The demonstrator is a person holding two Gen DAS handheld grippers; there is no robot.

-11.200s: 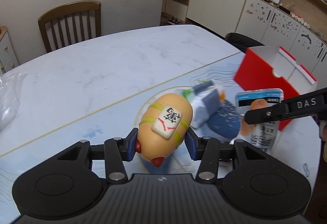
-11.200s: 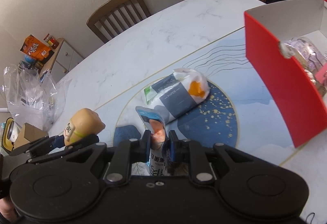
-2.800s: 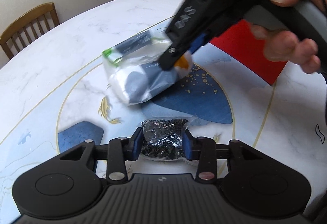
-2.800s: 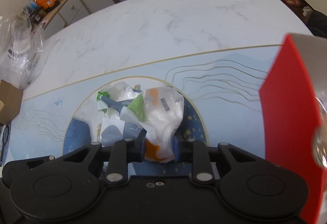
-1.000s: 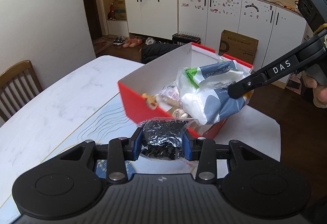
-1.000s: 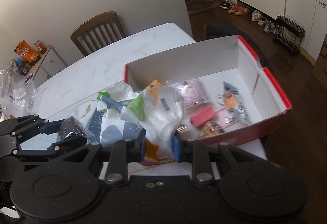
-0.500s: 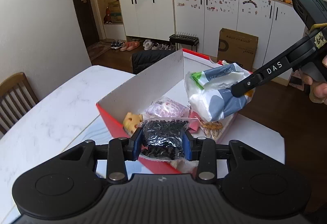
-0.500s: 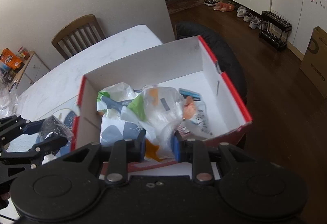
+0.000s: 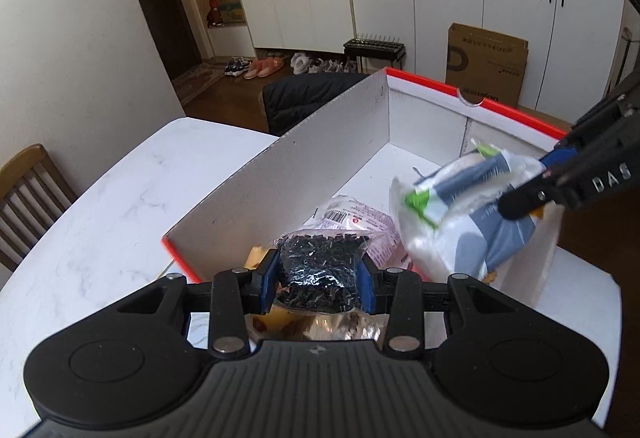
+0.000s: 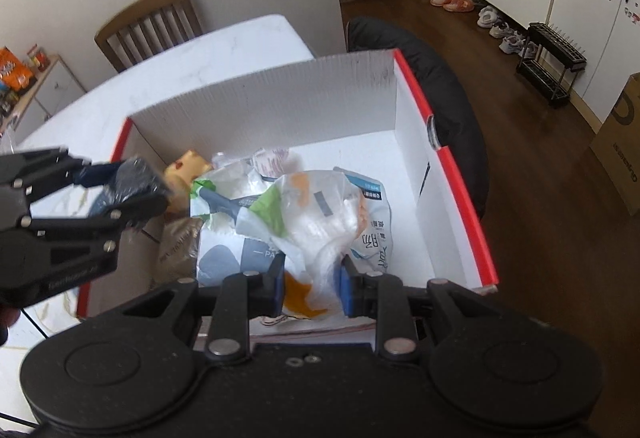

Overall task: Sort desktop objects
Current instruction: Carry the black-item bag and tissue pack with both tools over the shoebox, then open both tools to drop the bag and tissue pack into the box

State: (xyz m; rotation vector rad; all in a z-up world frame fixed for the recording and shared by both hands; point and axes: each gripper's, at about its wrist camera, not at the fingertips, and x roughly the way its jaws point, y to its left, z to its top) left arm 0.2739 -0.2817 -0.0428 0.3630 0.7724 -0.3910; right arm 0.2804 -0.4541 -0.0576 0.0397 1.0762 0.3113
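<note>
My left gripper (image 9: pixel 317 284) is shut on a clear bag of small black pieces (image 9: pixel 318 274) and holds it over the near end of the red and white box (image 9: pixel 344 118). My right gripper (image 10: pixel 312 288) is shut on a white plastic bag with grey, green and orange print (image 10: pixel 280 234) and holds it inside the box (image 10: pixel 280 94). That white bag also shows in the left wrist view (image 9: pixel 460 222), blurred. The black bag and the left gripper show at the left of the right wrist view (image 10: pixel 132 178).
Inside the box lie a yellow toy (image 10: pixel 188 168), a pink packet (image 9: pixel 356 218) and a white and blue pouch (image 10: pixel 372 222). The box stands at the end of the white marble table (image 9: pixel 104 222). A wooden chair (image 10: pixel 148 26) stands behind the table.
Both grippers have moved forward over the box with their bags. The white bag has dropped lower, down into the box.
</note>
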